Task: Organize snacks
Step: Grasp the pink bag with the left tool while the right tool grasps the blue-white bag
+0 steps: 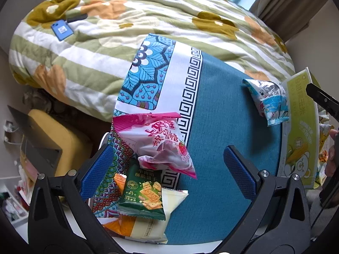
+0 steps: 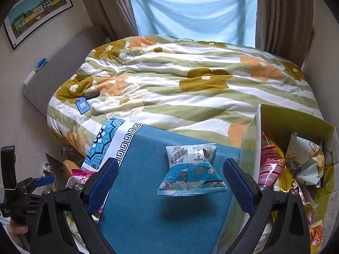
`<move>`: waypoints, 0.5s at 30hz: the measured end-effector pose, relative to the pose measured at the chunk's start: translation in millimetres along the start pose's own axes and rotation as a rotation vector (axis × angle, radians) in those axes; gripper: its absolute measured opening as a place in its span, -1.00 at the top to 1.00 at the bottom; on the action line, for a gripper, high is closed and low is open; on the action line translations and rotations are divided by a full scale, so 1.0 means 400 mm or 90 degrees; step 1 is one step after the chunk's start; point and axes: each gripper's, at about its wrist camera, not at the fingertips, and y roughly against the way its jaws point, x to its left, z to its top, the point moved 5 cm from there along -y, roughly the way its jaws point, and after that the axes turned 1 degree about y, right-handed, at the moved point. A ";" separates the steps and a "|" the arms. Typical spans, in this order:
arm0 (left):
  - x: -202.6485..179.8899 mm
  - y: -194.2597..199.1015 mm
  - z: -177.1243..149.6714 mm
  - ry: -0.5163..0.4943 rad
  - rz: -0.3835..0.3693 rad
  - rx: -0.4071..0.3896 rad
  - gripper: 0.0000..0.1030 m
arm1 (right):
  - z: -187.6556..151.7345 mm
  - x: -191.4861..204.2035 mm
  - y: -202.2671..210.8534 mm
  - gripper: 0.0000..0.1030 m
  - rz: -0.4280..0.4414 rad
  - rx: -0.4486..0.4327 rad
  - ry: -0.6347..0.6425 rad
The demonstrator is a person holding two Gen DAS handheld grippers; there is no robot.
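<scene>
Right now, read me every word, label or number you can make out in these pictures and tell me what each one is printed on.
"GenRob": partial white lettering, cut off, on the black left gripper body.
Green cracker packet: Chinese print, too small to read reliably.
Pink candy bag: large Chinese characters, tilted, not legible.
Green cardboard box: Chinese lettering down its side, blurred.
Blue snack pouch: a square code and fine print, too small.
Blue phone: sticker label, unreadable.

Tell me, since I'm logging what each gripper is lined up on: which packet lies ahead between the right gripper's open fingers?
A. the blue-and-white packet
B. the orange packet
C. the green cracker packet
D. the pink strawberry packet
A: in the right wrist view the blue-and-white packet lies on the blue cloth ahead of the open right gripper, untouched by either finger.
</scene>
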 end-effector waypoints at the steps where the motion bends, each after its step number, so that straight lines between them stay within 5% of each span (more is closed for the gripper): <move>1: 0.006 -0.022 0.001 -0.003 0.003 0.011 -0.99 | 0.000 -0.005 -0.024 -0.91 -0.010 0.012 -0.001; 9: 0.044 -0.129 0.012 0.002 -0.013 0.058 -0.92 | -0.011 -0.044 -0.171 -0.91 -0.074 0.086 -0.003; 15: 0.036 -0.177 0.007 -0.003 -0.016 0.088 -0.67 | -0.015 -0.034 -0.214 -0.91 -0.127 0.109 0.056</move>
